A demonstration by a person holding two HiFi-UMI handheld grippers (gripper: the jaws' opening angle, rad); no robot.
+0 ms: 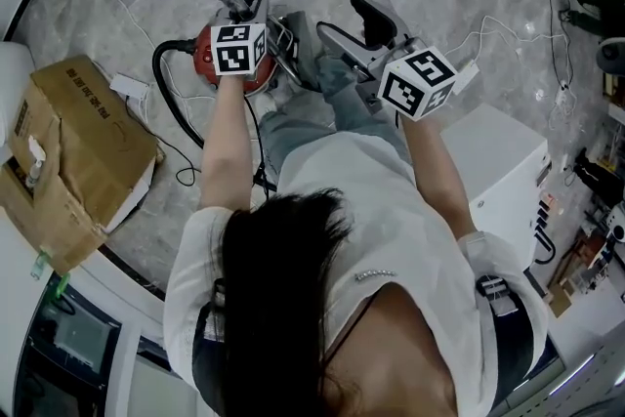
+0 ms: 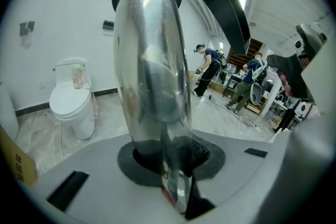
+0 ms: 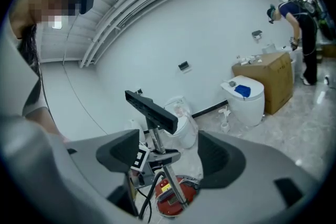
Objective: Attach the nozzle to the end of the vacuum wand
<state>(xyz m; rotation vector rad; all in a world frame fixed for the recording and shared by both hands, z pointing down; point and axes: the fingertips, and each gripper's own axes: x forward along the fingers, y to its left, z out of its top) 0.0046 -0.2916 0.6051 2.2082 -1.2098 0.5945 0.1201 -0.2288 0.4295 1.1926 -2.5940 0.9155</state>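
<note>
L fingers [image 2: 198, 151] on vac wand [image 2: 152, 60]

**Hardly a word to read**

The cardboard box [image 1: 78, 146] on the floor carries dark print along its top, too small to make out. The left cube [image 1: 239, 49] and right cube [image 1: 417, 83] show black-and-white square code patterns, no letters. The red vacuum body [image 3: 170, 194] bears a yellow label, unreadable.
</note>
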